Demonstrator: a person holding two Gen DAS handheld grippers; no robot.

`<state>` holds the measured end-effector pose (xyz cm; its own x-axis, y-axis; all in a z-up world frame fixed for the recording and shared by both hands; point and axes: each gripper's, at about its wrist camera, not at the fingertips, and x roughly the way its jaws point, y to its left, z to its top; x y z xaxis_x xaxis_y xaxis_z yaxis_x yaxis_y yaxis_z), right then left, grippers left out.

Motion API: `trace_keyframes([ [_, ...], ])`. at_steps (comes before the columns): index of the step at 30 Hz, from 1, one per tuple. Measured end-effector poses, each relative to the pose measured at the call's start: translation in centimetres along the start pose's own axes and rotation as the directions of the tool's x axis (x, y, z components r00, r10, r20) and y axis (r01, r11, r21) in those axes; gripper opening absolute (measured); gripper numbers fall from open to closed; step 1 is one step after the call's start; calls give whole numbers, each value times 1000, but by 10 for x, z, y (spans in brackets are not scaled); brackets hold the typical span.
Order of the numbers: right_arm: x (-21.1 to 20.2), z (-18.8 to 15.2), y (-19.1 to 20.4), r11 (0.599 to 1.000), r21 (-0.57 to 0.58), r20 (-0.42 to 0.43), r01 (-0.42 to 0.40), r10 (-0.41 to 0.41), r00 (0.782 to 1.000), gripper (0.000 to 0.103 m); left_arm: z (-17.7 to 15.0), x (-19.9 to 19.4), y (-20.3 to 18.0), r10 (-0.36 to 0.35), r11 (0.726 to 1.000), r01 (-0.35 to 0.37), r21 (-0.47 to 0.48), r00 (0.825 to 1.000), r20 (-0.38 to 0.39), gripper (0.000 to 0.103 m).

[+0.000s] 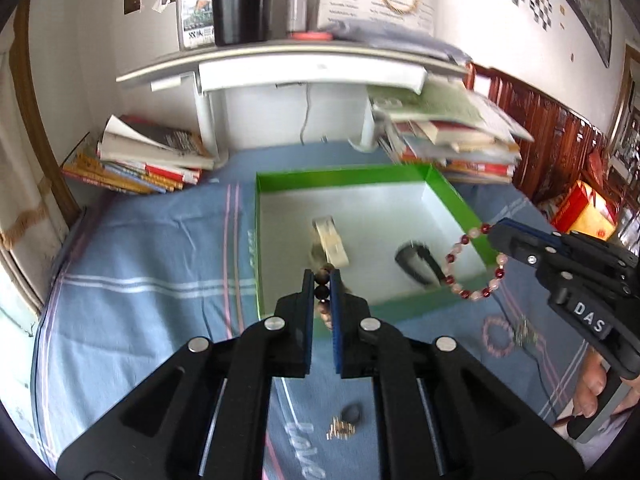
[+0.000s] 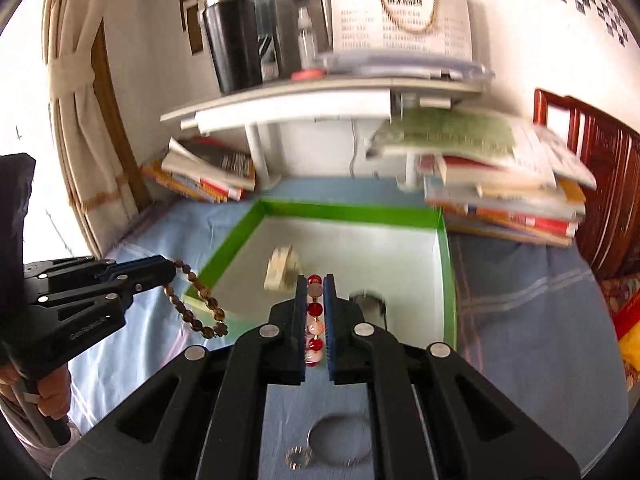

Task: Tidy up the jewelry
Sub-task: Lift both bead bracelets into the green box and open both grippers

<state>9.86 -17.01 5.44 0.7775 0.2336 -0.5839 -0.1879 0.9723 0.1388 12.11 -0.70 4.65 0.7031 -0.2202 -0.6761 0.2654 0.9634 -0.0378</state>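
Left wrist view: the left gripper [image 1: 323,280] reaches out flat over the blue cloth [image 1: 140,264]. Its two fingers pinch a brown bead bracelet [image 1: 323,284]. The beads sit in a line right between the fingers. The tips hang just over the near edge of the green box [image 1: 344,176]. Inside the box lie a cream-colored piece [image 1: 330,240] and a dark thing [image 1: 418,266], too blurry to name.

To the right, the right gripper [image 1: 496,229] comes in from the side, tipped a little down toward the box. It pinches a red and pink bead bracelet [image 1: 476,260], which hangs as a loop over the box's right corner. A hand [image 1: 596,388] holds its handle. Below it on the cloth lies a pink bead bracelet [image 1: 500,336], and near the bottom a dark stone [image 1: 353,414] with a small gold piece [image 1: 340,430] just beside it.

Right wrist view: the right gripper [image 2: 316,292] points forward at the box [image 2: 352,212]. Red and pink beads [image 2: 315,320] are squeezed in a row between its fingers. The left gripper [image 2: 170,270] pokes in from the left, with the brown beads [image 2: 196,304] drooping from its tip over the box's left wall. On the cloth under the right gripper lie a thin silver bangle [image 2: 340,440] and a little gold ring shape [image 2: 298,458], touching. Book piles [image 2: 504,184] stand on the desk behind the box.
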Motion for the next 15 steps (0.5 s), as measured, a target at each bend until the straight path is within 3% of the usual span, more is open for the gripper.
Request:
trace_keyframes([
  [6, 43, 17, -9, 999, 35, -52, -13, 15, 999, 8, 24, 31, 10, 21, 999, -21, -34, 1000, -14, 8],
  [15, 99, -6, -10, 996, 86, -187, -3, 19, 982, 10, 15, 80, 22, 6, 997, -14, -75, 994, -112, 9],
])
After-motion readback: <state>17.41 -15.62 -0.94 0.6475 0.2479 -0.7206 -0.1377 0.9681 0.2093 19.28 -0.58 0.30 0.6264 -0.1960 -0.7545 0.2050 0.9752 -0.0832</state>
